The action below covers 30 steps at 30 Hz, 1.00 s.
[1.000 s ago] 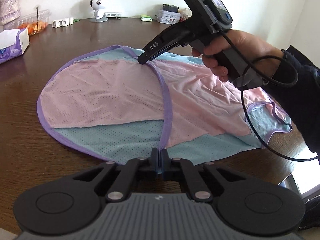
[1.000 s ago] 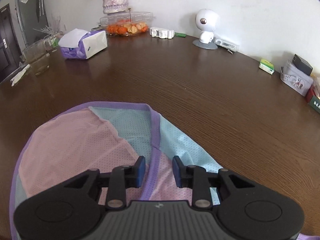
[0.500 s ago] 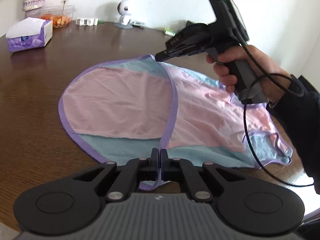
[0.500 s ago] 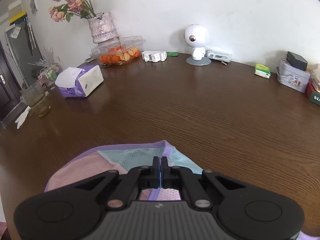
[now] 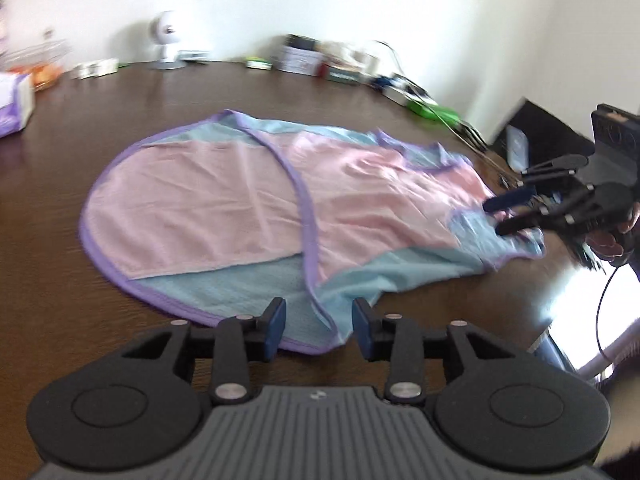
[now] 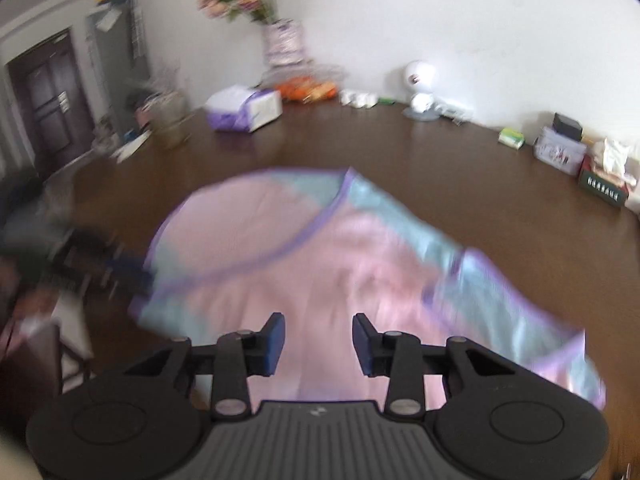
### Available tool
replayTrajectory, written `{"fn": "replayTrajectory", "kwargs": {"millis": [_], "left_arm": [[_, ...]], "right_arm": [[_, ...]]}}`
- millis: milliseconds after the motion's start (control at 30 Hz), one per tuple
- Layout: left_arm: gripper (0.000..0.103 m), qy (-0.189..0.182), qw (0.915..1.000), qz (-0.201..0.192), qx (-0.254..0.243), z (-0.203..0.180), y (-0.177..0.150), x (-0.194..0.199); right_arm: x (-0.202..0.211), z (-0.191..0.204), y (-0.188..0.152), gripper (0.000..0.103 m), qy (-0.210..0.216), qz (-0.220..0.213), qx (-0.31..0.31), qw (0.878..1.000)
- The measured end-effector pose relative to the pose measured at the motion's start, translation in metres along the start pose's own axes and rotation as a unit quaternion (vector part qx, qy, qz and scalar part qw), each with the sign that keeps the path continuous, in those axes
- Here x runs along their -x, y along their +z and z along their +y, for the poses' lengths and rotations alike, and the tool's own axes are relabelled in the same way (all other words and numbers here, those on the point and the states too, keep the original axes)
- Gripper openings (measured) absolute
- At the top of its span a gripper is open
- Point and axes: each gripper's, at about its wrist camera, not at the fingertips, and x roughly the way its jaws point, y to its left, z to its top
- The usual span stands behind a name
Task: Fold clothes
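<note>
1. The left gripper (image 5: 319,329) stands with its jaws apart and nothing between them. The purple-trimmed hem of the garment (image 5: 280,216) lies just beyond the fingertips at 12 o'clock.
2. The right gripper (image 6: 319,338) is likewise spread and empty, hovering over the pink middle of the garment (image 6: 320,280).
3. The garment lies flat on the brown table (image 5: 60,280), one rounded flap folded over, the strap end towards 3 o'clock in the left view.
4. Judged step: regrasping for the next fold. To do it well, each gripper should pinch a trimmed edge rather than the loose mesh, lift both sides evenly, and lay the fold down without dragging the lower layer.
5. Only the left view shows the right gripper (image 5: 508,212) from outside, fingers parted beside the strap end at 3 o'clock.
6. Only the right view shows the tissue box (image 6: 244,110) and flower vase (image 6: 282,46) near 11 o'clock. The left gripper is just a dark blur at 9 o'clock.
</note>
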Motion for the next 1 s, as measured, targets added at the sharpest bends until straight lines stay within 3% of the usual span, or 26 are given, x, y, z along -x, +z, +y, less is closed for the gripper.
{"fn": "replayTrajectory", "kwargs": {"millis": [100, 167, 200, 267, 333, 433, 567, 633, 667, 700, 767, 933, 967, 1000], "left_arm": [[0.042, -0.002, 0.9986, 0.018, -0.049, -0.004, 0.003, -0.004], [0.029, 0.005, 0.9960, 0.028, -0.085, -0.015, 0.004, -0.008], [0.015, 0.010, 0.9936, 0.029, -0.109, -0.018, 0.003, -0.009], [0.010, 0.011, 0.9900, 0.034, -0.137, -0.019, 0.002, -0.010], [0.003, 0.010, 0.9879, 0.044, -0.148, -0.019, 0.003, -0.009], [0.002, 0.024, 0.9822, 0.060, -0.176, -0.024, 0.002, -0.005], [0.005, 0.010, 0.9813, 0.071, -0.179, -0.024, 0.002, 0.001], [0.014, 0.004, 0.9816, 0.069, -0.178, -0.024, 0.004, 0.004], [0.016, 0.002, 0.9816, 0.066, -0.179, -0.024, 0.004, 0.006], [0.023, -0.003, 0.9815, 0.063, -0.181, -0.024, 0.005, 0.007], [0.028, -0.014, 0.9822, 0.058, -0.178, -0.024, 0.007, 0.007], [0.027, -0.016, 0.9816, 0.072, -0.176, -0.020, 0.013, -0.011], [0.026, -0.016, 0.9815, 0.073, -0.176, -0.020, 0.015, -0.013], [0.024, -0.015, 0.9816, 0.075, -0.175, -0.019, 0.014, -0.013]], "right_arm": [[0.004, 0.022, -0.036, 0.034, 0.004, 0.006, 0.017, 1.000], [-0.002, 0.030, -0.046, 0.033, 0.001, 0.002, 0.025, 1.000], [-0.006, 0.031, -0.048, 0.028, -0.009, -0.003, 0.027, 1.000], [-0.008, 0.033, -0.053, 0.010, -0.021, -0.018, 0.018, 0.999], [-0.009, 0.027, -0.056, 0.006, -0.004, -0.021, 0.006, 1.000], [-0.001, 0.020, -0.060, 0.003, 0.010, -0.003, -0.001, 1.000], [0.013, 0.012, -0.067, 0.003, 0.014, 0.006, -0.020, 1.000], [0.022, 0.015, -0.068, 0.010, -0.007, -0.007, -0.008, 1.000], [0.031, 0.016, -0.071, 0.016, -0.019, -0.015, 0.004, 1.000], [0.042, 0.016, -0.075, 0.030, -0.029, -0.024, 0.016, 0.999], [0.060, 0.013, -0.084, 0.041, -0.054, -0.034, 0.027, 0.998], [0.070, -0.013, -0.107, 0.035, -0.104, -0.029, -0.025, 0.994], [0.066, -0.015, -0.110, 0.025, -0.114, -0.026, -0.027, 0.993], [0.066, -0.017, -0.113, 0.007, -0.117, -0.023, -0.033, 0.992]]}}
